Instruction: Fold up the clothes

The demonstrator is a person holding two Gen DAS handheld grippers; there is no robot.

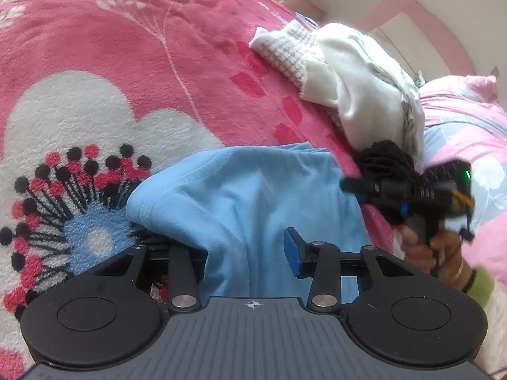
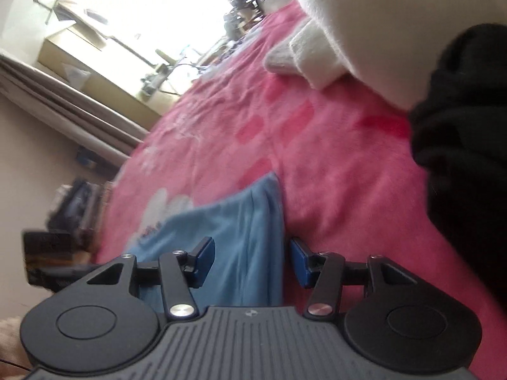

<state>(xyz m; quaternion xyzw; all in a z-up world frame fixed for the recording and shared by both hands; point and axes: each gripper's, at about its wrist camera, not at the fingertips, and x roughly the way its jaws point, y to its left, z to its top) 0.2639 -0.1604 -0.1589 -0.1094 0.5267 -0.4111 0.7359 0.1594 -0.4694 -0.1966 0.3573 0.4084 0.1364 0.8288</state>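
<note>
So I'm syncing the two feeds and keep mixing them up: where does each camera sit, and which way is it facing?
Left wrist: sits on the left gripper, looking across the pink blanket at the blue shirt and white clothes; the right hand shows.
Right wrist: sits on the right gripper, tilted, looking over the blanket toward a window; no hand shows clearly.
Shared: blue shirt, white clothes, black garment.
</note>
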